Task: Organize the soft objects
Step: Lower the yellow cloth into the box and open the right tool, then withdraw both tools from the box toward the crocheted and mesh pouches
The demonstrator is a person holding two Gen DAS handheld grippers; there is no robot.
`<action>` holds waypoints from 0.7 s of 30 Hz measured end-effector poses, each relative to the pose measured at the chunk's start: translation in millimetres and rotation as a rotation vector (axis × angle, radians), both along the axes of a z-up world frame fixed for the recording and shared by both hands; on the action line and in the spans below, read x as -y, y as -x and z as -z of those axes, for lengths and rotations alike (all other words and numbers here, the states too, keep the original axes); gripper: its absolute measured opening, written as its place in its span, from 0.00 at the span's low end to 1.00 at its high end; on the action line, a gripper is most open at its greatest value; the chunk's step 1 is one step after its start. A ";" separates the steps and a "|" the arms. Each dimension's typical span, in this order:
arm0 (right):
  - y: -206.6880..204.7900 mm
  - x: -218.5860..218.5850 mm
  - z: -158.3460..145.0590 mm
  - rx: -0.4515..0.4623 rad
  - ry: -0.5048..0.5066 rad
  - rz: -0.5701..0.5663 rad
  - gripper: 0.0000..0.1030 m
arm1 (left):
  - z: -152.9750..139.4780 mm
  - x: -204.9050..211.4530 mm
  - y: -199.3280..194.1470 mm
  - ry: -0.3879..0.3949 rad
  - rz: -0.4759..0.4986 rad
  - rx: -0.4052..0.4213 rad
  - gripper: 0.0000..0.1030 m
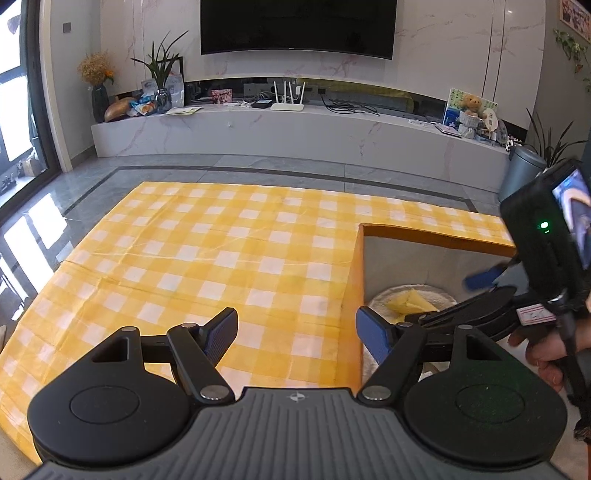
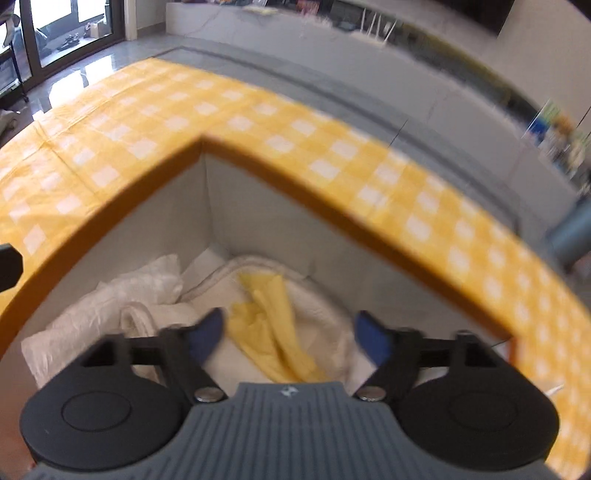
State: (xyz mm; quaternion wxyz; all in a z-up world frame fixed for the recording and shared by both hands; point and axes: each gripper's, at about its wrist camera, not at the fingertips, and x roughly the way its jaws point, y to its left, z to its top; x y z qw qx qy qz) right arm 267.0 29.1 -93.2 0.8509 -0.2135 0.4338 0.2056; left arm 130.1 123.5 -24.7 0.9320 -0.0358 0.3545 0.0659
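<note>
A yellow-and-white checked tablecloth [image 1: 207,254] covers the near surface, creased across its width. Beyond it lies grey tiled floor [image 1: 258,164] with a dark border strip. A long white marble-pattern media console [image 1: 295,133] runs along the wall beneath a large black wall-mounted television [image 1: 298,26]. On the console stand a white four-antenna router [image 1: 287,106], a dark vase of dried yellow flowers [image 1: 99,99], a green potted plant [image 1: 162,85] and a small brown teddy bear [image 1: 471,107]. A grey cylindrical bin [image 1: 524,173] stands at the right.
</note>
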 end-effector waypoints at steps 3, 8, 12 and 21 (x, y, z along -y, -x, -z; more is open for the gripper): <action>8.0 6.9 -14.7 0.058 -0.017 -0.006 0.95 | -4.8 3.0 1.7 0.001 0.007 0.006 0.83; 25.9 29.9 -43.1 0.132 -0.094 -0.007 0.96 | -15.8 11.2 8.5 0.008 0.036 0.026 0.86; 37.9 59.2 -69.4 0.201 -0.179 0.042 0.97 | -25.1 25.5 16.3 -0.025 0.055 0.049 0.87; 70.9 151.6 -119.2 0.282 -0.330 0.155 0.97 | -39.3 62.9 29.7 -0.078 0.142 0.068 0.95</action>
